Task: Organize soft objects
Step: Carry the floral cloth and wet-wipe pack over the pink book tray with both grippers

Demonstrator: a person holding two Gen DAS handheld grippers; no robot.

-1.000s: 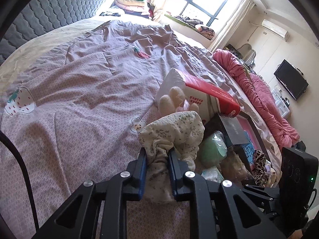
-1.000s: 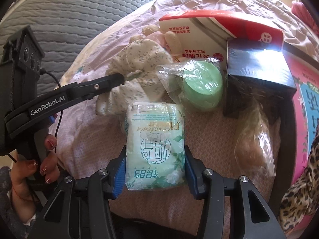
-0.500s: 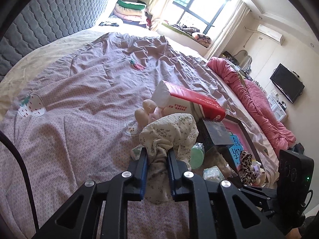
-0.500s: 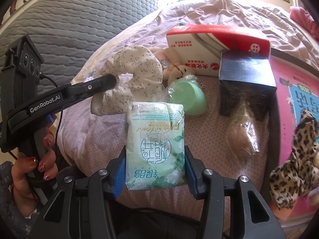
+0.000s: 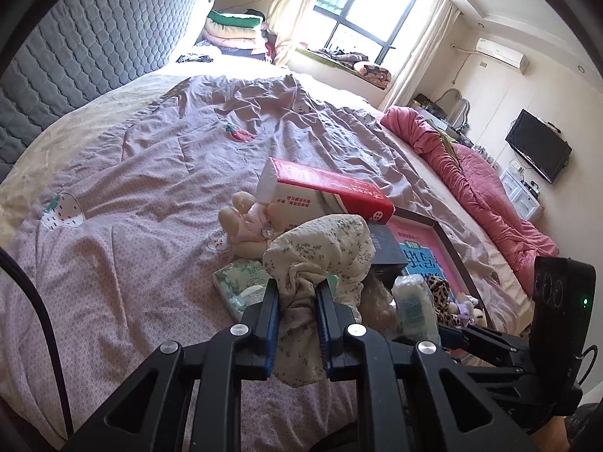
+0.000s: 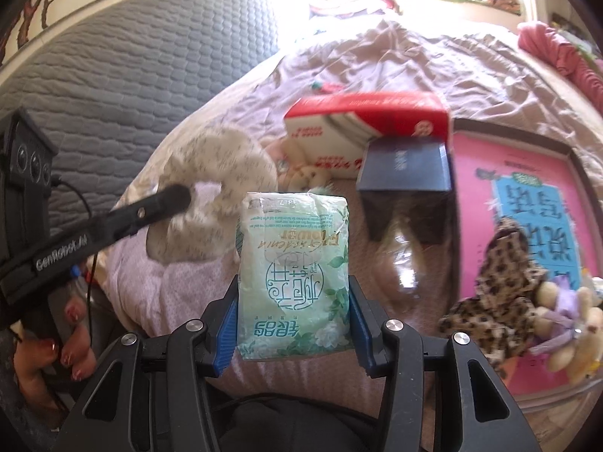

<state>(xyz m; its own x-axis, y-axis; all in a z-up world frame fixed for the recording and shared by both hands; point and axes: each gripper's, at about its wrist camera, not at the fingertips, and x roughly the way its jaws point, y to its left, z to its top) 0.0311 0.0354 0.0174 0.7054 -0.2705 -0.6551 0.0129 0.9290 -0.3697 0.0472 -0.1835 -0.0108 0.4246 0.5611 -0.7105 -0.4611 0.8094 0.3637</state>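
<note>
Left gripper [image 5: 297, 307] is clamping a bunched floral cloth [image 5: 320, 252] between its pads; the cloth is bulging above the jaws and hanging in a tail below them, clear of the bed [image 5: 132, 173]. Right gripper [image 6: 294, 320] is gripping a green tissue pack [image 6: 294, 282] across its short width, so the pack's long axis is running straight out along the fingers, its upper half projecting past the tips. In the right wrist view the cloth is sitting up and to the left of the pack, close beside it. Directly ahead of both tools a cluster is lying on the bed: a red-and-white box [image 6: 365, 124], a dark box [image 6: 405, 165] touching its near side, a small plush [image 5: 245, 222], and a pink framed board [image 6: 527, 203] to the right carrying a leopard-print piece [image 6: 501, 293]. Judgement: both loads are lifted, so placement is next. Open room is lying to the left and beyond the cluster, across bare quilt toward the headboard [image 5: 86, 49]; the right side is crowded up to the bed's edge. Risk: the dangling tail is likely to drag over the cluster.
</note>
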